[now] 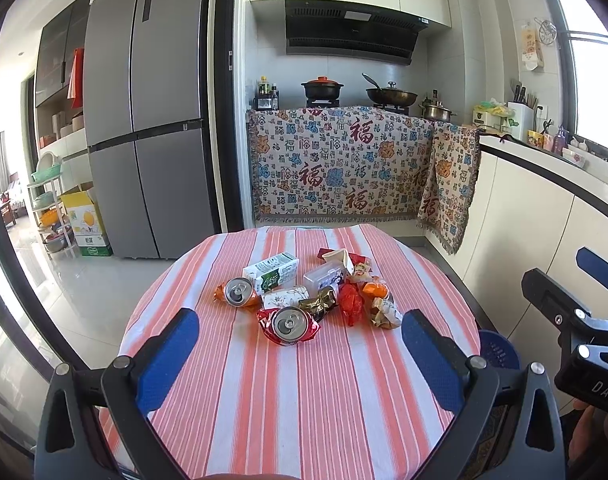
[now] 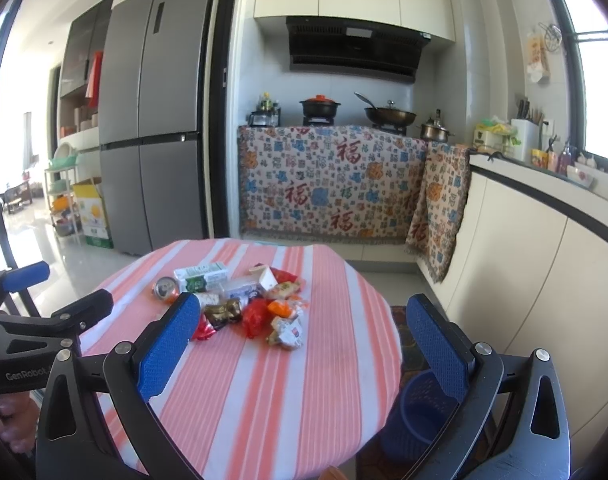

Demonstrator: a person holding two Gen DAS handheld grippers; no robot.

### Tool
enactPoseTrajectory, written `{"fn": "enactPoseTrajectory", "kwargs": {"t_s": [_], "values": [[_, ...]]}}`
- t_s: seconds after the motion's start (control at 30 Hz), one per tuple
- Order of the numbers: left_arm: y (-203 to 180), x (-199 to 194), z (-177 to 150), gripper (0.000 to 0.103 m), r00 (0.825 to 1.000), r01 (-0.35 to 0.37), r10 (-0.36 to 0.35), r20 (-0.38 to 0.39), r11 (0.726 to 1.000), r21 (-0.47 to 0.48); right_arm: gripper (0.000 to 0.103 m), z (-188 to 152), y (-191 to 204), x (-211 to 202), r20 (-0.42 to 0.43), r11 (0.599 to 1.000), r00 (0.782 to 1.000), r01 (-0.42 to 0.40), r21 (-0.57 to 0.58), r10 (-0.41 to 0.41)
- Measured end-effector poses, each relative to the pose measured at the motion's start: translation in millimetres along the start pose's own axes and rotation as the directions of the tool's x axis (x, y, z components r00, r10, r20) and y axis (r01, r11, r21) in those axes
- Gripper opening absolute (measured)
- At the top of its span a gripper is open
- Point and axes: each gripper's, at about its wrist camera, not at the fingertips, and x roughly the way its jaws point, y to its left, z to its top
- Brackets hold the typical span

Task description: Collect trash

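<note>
A pile of trash lies mid-table on the striped cloth: a crushed red can, an orange can, a green-and-white carton, a clear plastic box, a gold wrapper, a red wrapper and other wrappers. My left gripper hovers open just short of the red can, holding nothing. My right gripper is open and empty, its left finger hiding the red can. A blue wastebasket stands on the floor right of the table.
The round table has bare cloth in front of the pile. Behind it stand a cloth-draped stove counter with pots, a grey fridge at left and a white counter along the right. Each view shows the other gripper at its edge.
</note>
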Motion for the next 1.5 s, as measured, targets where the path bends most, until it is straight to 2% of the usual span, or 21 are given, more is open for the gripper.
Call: {"fn": "enactPoseTrajectory", "kwargs": {"t_s": [1.13,1.5], "values": [[-5.0,6.4,-3.4,0.103,1.0,-0.008,0.009,-0.023,1.0,0.009,0.103,-6.5,-1.8,4.7,-0.015,1.0,1.0,0.003,0.002,-0.003],[3.8,13.6,-7.1,0.103,0.999,-0.016,0.016,-0.041,1.0,-0.01,0.103,-10.9,-2.5,5.2,-0.02,1.0,1.0,0.004,0.004,-0.004]]}}
